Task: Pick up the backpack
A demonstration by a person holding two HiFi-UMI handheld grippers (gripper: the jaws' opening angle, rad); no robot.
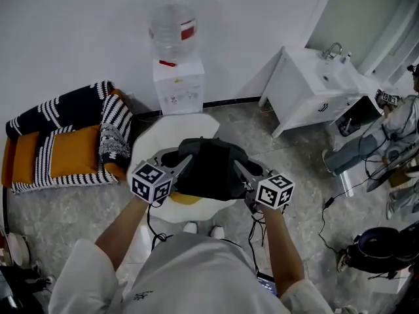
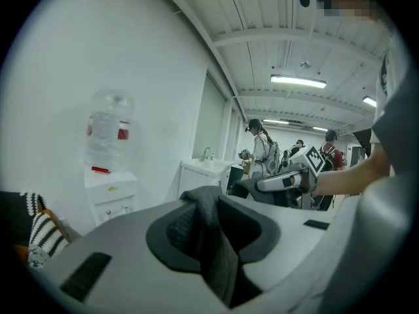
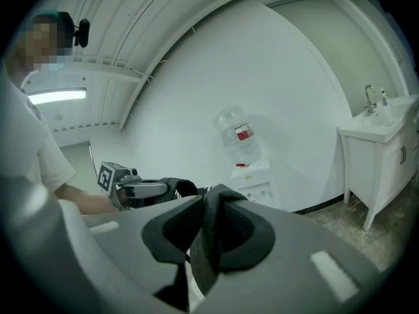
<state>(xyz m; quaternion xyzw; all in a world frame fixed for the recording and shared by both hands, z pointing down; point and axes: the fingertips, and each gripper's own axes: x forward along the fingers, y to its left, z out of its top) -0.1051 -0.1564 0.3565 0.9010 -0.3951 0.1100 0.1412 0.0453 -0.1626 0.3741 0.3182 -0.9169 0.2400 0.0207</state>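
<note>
The limp, probably light backpack [image 1: 208,169] hangs above the table [image 1: 152,136], a fold of fabric pinched at either side by the left hand-held gripper [image 1: 186,160] and the right hand-held gripper [image 1: 237,166].

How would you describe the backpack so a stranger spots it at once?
Find the water dispenser; a rounded white table stands before it. Over that table hangs the backpack, the only black, floppy thing there, pinched by the left gripper and right gripper.
</note>
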